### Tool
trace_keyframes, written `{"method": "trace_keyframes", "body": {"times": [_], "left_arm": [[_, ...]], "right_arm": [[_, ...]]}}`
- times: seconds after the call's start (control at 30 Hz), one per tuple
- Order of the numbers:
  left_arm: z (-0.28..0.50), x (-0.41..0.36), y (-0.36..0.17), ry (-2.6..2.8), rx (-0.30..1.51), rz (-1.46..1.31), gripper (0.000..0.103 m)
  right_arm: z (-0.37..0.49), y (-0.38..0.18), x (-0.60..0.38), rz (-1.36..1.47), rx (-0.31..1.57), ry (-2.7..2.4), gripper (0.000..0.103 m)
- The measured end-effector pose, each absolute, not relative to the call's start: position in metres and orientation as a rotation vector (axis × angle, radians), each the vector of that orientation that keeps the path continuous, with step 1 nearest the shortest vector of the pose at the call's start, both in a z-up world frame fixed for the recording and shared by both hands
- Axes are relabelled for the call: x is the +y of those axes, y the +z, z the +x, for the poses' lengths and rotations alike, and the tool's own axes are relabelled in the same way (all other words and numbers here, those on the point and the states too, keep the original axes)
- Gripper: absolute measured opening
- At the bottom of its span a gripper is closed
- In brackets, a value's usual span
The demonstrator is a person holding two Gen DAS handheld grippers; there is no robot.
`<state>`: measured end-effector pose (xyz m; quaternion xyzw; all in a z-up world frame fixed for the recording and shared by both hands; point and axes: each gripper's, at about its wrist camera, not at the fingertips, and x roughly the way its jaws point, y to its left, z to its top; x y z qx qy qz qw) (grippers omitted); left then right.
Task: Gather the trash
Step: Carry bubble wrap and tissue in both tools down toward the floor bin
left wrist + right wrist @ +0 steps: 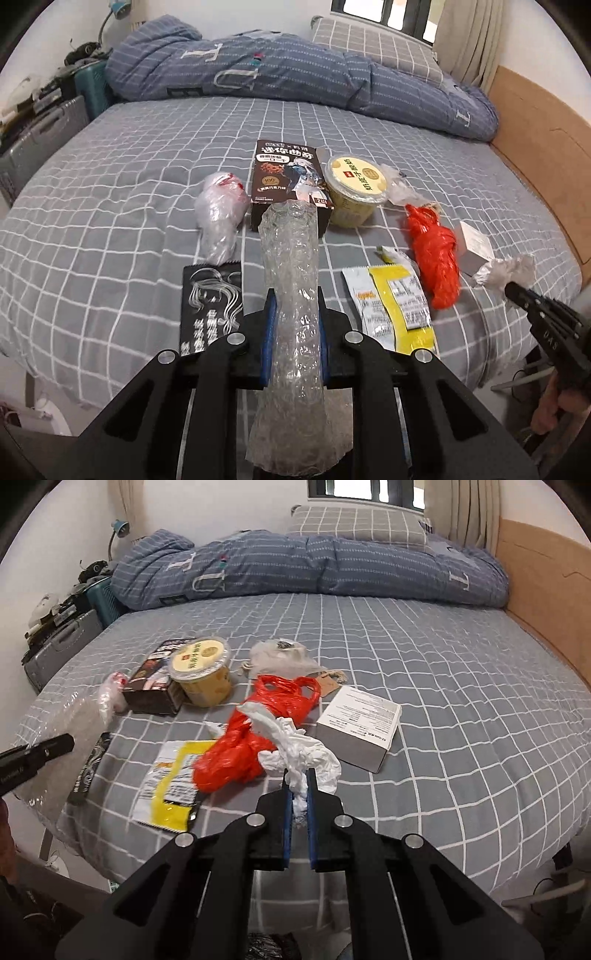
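My left gripper (295, 295) is shut on a long roll of clear bubble wrap (291, 254), held above the bed. My right gripper (298, 775) is shut on a crumpled white tissue (303, 753), also lifted; in the left wrist view it shows at the right edge (513, 290). On the grey checked sheet lie a red plastic bag (251, 738), a yellow lidded cup (354, 188), a dark snack box (284, 184), a clear knotted bag (218, 214), a black sachet (207, 306), a yellow-and-white packet (395, 306) and a white carton (358, 727).
A rolled blue duvet (314, 565) and a pillow (358, 524) lie across the far end of the bed. A wooden board (546, 602) runs along the right side. A grey suitcase (59, 650) stands at the left. The bed's near edge (424, 871) drops off below my grippers.
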<state>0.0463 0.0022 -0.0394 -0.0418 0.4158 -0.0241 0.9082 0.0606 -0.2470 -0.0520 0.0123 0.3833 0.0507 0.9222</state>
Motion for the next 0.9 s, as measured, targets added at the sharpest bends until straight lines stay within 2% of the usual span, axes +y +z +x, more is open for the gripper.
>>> {"method": "trace_keyframes", "body": {"times": [0.53,0.9], "left_arm": [[-0.024,-0.014,-0.019,-0.068,0.839,-0.111,0.017],[-0.065,-0.011,-0.021,-0.059,0.855,-0.127,0.017]], "right_arm": [[-0.016,-0.010,-0.219,0.044,0.761,0.145,0.006],[-0.055,-0.006,-0.203,0.023,0.777,0.161,0.006]]}}
